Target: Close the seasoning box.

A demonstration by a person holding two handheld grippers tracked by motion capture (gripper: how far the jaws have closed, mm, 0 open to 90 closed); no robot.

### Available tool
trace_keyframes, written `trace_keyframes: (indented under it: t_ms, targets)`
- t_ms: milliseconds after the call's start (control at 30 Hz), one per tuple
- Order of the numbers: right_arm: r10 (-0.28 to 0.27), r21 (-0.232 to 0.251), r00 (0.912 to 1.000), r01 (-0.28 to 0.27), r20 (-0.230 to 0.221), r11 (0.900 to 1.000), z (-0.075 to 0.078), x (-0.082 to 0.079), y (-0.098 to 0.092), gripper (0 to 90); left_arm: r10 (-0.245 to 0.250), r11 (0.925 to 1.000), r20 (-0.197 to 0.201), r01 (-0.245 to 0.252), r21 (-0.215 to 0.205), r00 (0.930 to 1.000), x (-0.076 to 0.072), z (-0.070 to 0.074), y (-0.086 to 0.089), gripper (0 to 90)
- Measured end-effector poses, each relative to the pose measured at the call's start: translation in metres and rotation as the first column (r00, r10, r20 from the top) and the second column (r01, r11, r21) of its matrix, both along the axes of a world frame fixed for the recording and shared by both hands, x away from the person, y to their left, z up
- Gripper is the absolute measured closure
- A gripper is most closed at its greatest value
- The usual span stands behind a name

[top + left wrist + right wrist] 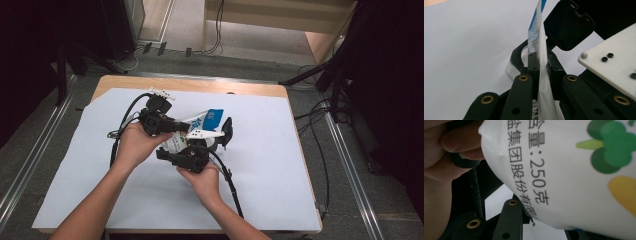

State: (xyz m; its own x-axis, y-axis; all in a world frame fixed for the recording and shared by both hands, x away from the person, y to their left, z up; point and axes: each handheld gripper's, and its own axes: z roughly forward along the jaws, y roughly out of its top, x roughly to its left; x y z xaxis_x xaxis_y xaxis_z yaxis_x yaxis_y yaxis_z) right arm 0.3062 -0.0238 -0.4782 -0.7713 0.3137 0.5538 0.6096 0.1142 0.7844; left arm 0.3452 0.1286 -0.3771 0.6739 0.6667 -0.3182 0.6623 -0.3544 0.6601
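I have both grippers on one white plastic pouch (200,131), printed in blue at its top and with green and yellow shapes on its face, held up off the white sheet (280,165) that covers the wooden table (125,82). It sits near the middle of the sheet, somewhat toward the far edge and well clear of all four corners.

My left gripper (172,124) comes in from the left side, my left hand (134,145) wrapped round its body. In the left gripper view its jaws are drawn almost together on the flat edge of the pouch (539,50); the film runs straight up between the two black pads, pinched on both faces, with the blue print above them.

My right gripper (192,152) lies just nearer the front edge, under my right hand (204,181), its cable trailing back toward the front right. In the right gripper view the pouch (574,175) fills the space above the jaws, its black characters and "250" readable sideways. The left jaw there presses against the pouch's underside; the other jaw is hidden behind the film, so I judge the jaws closed onto the pouch, narrow but not fully together. Fingers of my left hand (454,142) show at the upper left of that view.
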Motion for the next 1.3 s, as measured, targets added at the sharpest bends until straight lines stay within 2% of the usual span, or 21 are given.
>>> trace_keyframes:
  t_ms: [767,1067,1300]
  targets:
    - [-0.002,0.017,1.0000,0.002,0.009,1.000,0.0022,0.0005,-0.0015,75.2,-0.012,0.9999,-0.010,0.012,-0.001,0.9999,0.0026,0.0037,-0.0021,84.2]
    - [-0.002,0.014,1.0000,0.002,0.002,1.000,0.0017,0.0008,-0.0007,74.6,-0.031,0.9993,-0.011,0.031,0.022,0.9995,0.0038,0.0051,-0.0025,84.0]
    - [-0.003,0.010,0.9999,0.003,0.011,1.000,0.0033,0.0000,-0.0004,74.6,-0.050,0.9985,-0.012,0.050,0.021,0.9987,0.0049,0.0054,-0.0014,83.8]
